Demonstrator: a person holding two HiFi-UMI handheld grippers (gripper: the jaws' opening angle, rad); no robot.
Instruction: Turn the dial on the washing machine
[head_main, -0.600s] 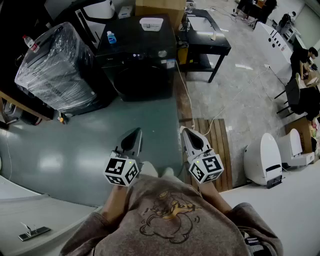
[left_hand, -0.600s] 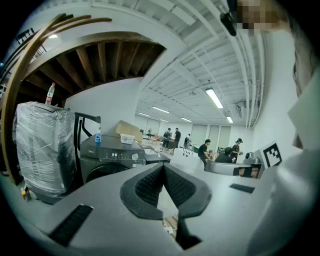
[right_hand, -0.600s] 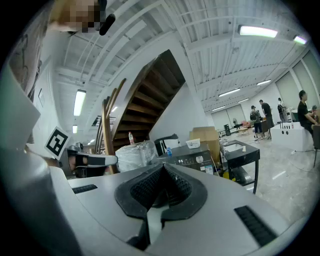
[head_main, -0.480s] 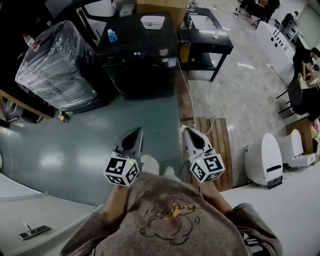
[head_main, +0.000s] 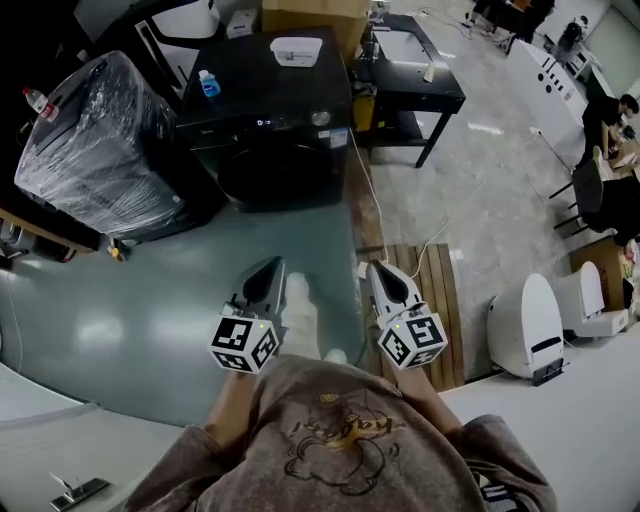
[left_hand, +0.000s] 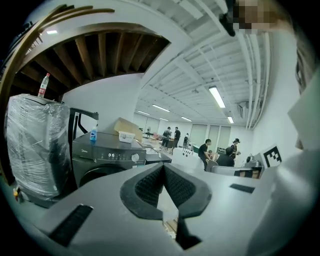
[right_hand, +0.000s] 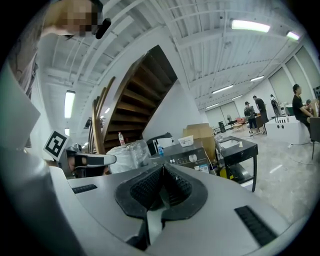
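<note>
**On the approach: dial well out of reach**

The washing machine (head_main: 270, 150) stands at the far side of the grey floor (head_main: 150, 300), well apart from the person. It is a dark front-loader with its control strip facing this way. The dial (head_main: 320, 118) is the pale round knob at the right end of that strip, just right of a small lit display. Both gripper views see it over their jaws, small and distant.

The left gripper (head_main: 269, 268) and the right gripper (head_main: 378, 272) are held low in front of the body, side by side and pointing toward the machine. Each has its jaws pressed together at the tips with nothing between them.

A plastic-wrapped appliance (head_main: 90, 140) sits just left of the machine. A blue bottle (head_main: 208, 84) and a white tub (head_main: 296, 48) rest on its top. A black bench (head_main: 412, 70) stands just to its right, and a slatted wooden panel (head_main: 432, 290) lies on the floor near the right gripper.

As I read it, the step in hand is getting to the machine — no contact has been made. The next move calls for closing the gap across the open floor, then raising one gripper to the control strip. The right one looks the likelier, since the dial sits on the right. Its jaws would have to spread to take the knob's rim before pinching and twisting. A cable runs down the floor from the machine's right side and could catch a foot.
</note>
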